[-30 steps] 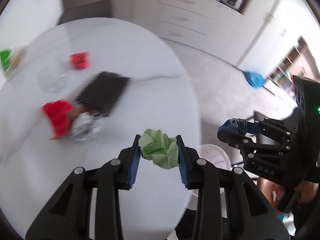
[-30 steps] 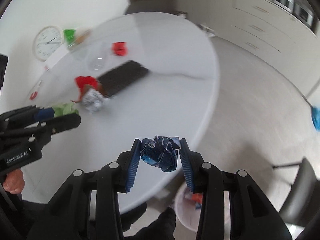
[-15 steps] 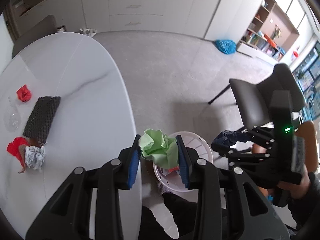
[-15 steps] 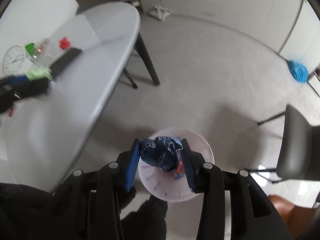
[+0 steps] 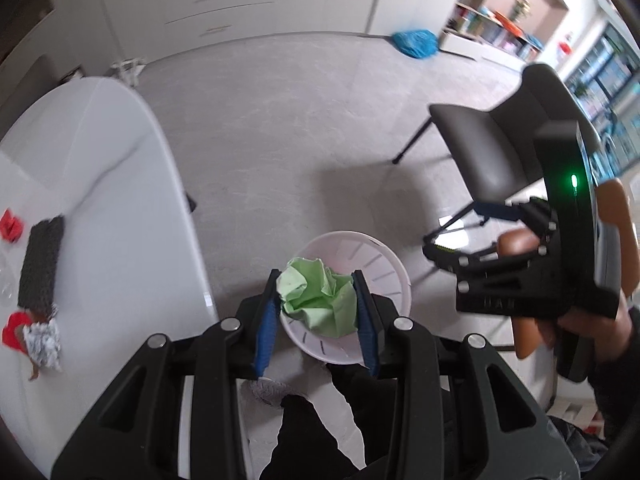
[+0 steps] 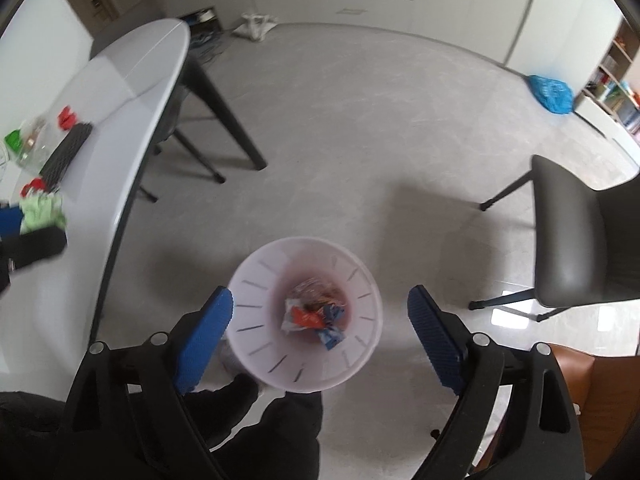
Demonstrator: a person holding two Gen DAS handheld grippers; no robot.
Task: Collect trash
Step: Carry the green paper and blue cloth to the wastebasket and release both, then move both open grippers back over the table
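My left gripper point(image 5: 318, 304) is shut on a crumpled green paper wad point(image 5: 316, 300), held above the near rim of a white slotted bin point(image 5: 384, 264) on the floor. In the right wrist view my right gripper point(image 6: 320, 294) hangs straight over the bin point(image 6: 256, 280); its jaws are opening wide with nothing between them. A blue wrapper point(image 6: 330, 334) lies among red and white scraps in the bin's bottom. The left wrist view shows the right gripper point(image 5: 460, 232) to the right, in a hand. The green wad point(image 6: 42, 208) shows at the right wrist view's left edge.
A white oval table point(image 5: 120, 200) stands left of the bin with a red wad point(image 5: 12, 226), a dark mesh pad point(image 5: 42, 264) and a foil ball point(image 5: 42, 346) on it. A grey chair point(image 6: 580, 240) stands to the right. Dark trouser legs are just below the bin.
Both grippers swung from over the table to above the bin. The right jaws opened and the blue wad left them. The green wad stays gripped on the left.
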